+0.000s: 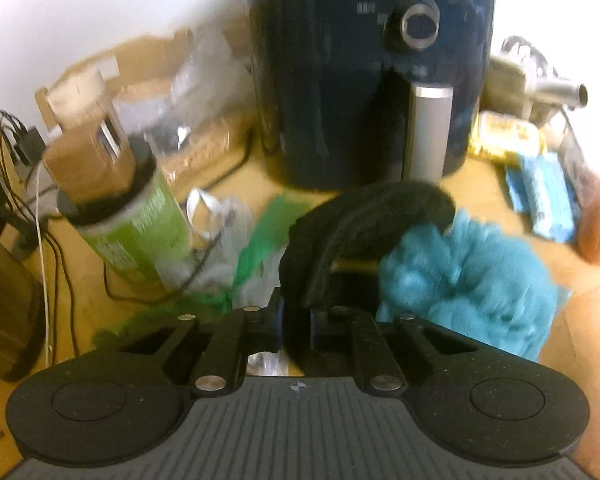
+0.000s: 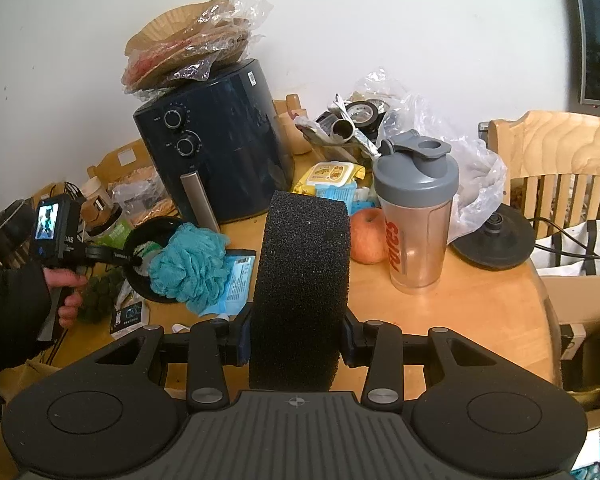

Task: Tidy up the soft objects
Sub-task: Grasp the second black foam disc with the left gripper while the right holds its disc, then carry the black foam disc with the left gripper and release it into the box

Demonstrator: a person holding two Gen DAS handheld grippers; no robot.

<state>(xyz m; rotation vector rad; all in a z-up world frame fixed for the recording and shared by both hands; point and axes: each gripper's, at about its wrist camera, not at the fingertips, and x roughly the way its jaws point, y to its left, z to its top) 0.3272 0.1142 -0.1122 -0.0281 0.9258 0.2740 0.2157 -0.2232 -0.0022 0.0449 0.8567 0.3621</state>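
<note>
Cluttered wooden table (image 2: 480,300) lay below me; my left gripper (image 1: 296,322) pinched a black fabric ring (image 1: 352,220) beside the teal loofah (image 1: 468,280), my right gripper (image 2: 296,342) clamped a black sponge (image 2: 304,280).

Plain white wall (image 2: 380,20) fills upper frame, few small marks at left. Round light-wood table (image 2: 460,300) across centre. Wooden slat-back chair (image 2: 556,160) at right edge. Dark framed panel (image 2: 598,32), upper right corner. Even indoor light.
</note>
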